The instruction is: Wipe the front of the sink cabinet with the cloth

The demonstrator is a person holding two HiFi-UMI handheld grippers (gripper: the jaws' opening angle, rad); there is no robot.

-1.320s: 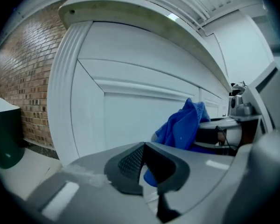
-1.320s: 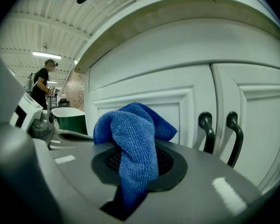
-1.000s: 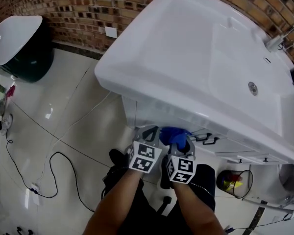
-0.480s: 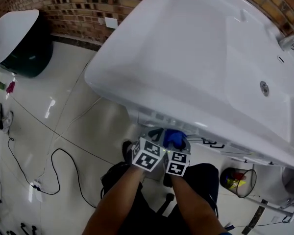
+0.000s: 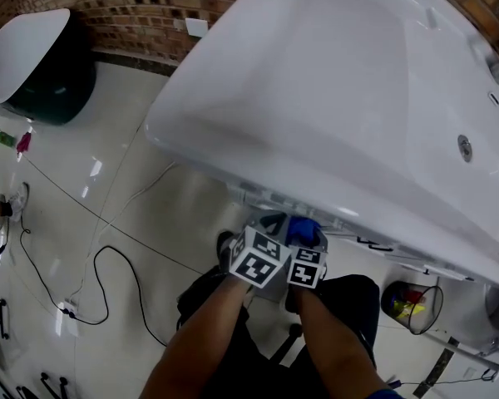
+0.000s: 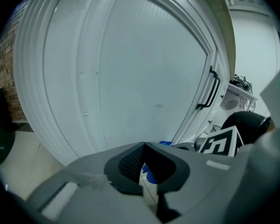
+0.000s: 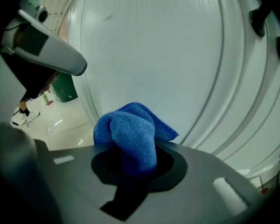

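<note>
The white sink (image 5: 358, 98) overhangs its white cabinet front (image 5: 262, 196). In the head view both grippers are side by side, pointed at that front below the sink's rim. My right gripper (image 5: 304, 235) is shut on a bunched blue cloth (image 5: 298, 225); in the right gripper view the blue cloth (image 7: 130, 134) bulges from the jaws, close to the panelled door (image 7: 154, 55). My left gripper (image 6: 142, 164) is shut with nothing in it, facing the same door (image 6: 144, 78). In the head view the left gripper (image 5: 266, 223) sits just left of the cloth.
Black door handles (image 6: 210, 90) lie right of the grippers. A wire bin (image 5: 407, 306) with coloured items stands on the tiled floor at the right. A black cable (image 5: 108, 264) runs over the floor at the left. Brick wall (image 5: 108, 7) and a white basin (image 5: 29, 52) are behind.
Both grippers, with the cloth, have shifted a little left along the cabinet front, away from the black handles. The head camera has come closer over the sink.
</note>
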